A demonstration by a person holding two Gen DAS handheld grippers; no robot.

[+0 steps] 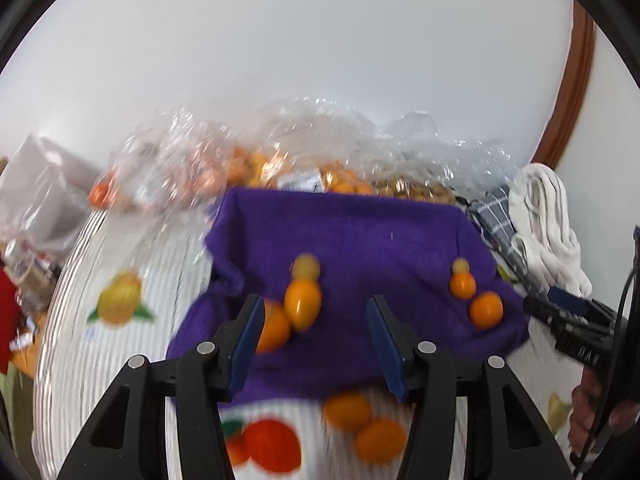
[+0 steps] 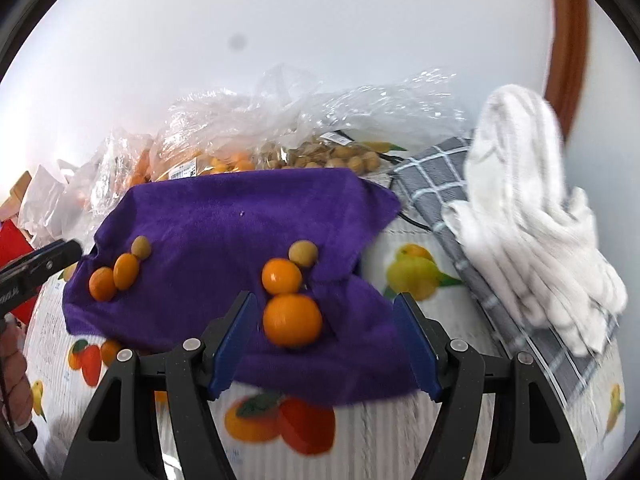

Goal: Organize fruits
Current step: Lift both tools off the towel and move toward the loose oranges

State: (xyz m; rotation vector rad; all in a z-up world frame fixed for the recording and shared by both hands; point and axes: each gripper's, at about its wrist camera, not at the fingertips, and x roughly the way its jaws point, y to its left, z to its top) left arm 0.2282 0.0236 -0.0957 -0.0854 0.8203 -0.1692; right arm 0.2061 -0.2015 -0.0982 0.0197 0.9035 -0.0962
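Note:
A purple cloth [image 1: 352,236] [image 2: 240,216] lies on a fruit-print table cover. Two groups of small fruit sit on it. In the left wrist view, two orange kumquats [image 1: 303,304] and a pale longan [image 1: 306,266] lie just ahead of my open, empty left gripper [image 1: 316,336]; the other group [image 1: 476,296] lies at the right. In the right wrist view, two kumquats [image 2: 292,320] and a longan [image 2: 303,253] lie just ahead of my open, empty right gripper [image 2: 326,340]; the left group [image 2: 116,272] lies beside the left gripper's tip [image 2: 48,260].
Clear plastic bags of kumquats [image 1: 256,164] and longans [image 2: 340,156] stand behind the cloth by a white wall. A grey checked cloth [image 2: 436,184] and white towel [image 2: 532,216] lie at the right. The right gripper [image 1: 572,320] shows in the left wrist view.

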